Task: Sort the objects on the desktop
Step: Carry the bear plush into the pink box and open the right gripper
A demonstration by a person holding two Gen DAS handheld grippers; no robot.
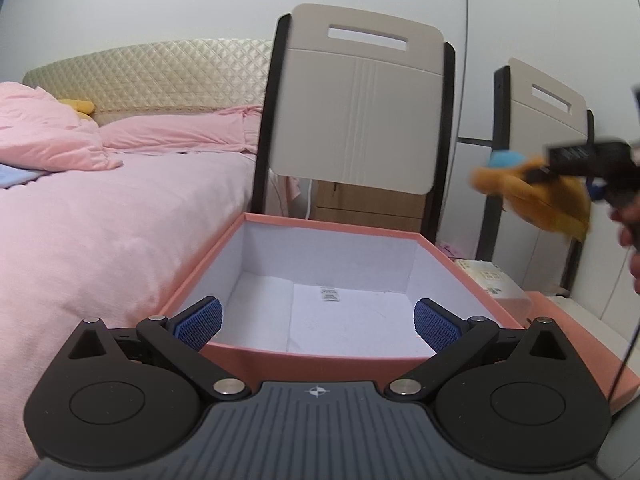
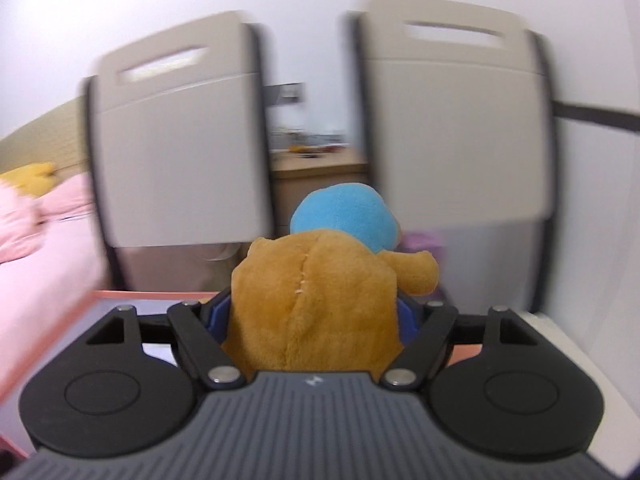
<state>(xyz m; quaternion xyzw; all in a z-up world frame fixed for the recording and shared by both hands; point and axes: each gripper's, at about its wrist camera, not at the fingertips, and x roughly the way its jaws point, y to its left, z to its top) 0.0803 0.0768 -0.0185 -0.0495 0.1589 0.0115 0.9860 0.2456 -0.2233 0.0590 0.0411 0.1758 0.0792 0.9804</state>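
Note:
A brown plush toy (image 2: 316, 300) with a light-blue head fills the right wrist view, and my right gripper (image 2: 314, 316) is shut on its body, the blue pads pressed into its sides. The left wrist view catches the same plush toy (image 1: 516, 188) blurred in the air at the right, held by the right gripper (image 1: 540, 174), with a hand behind it. Straight ahead of my left gripper (image 1: 318, 326) lies an open pink box (image 1: 332, 228) with a white inside. The left gripper stands open over the box's near edge with nothing between its blue pads (image 1: 200, 322).
Two beige chair backs (image 1: 356, 100) stand behind the box. A bed with a pink quilt (image 1: 120, 200) lies to the left. A clear plastic container (image 1: 492, 280) and the pink lid (image 1: 580, 336) rest right of the box. A black cable (image 1: 628, 344) hangs at the right.

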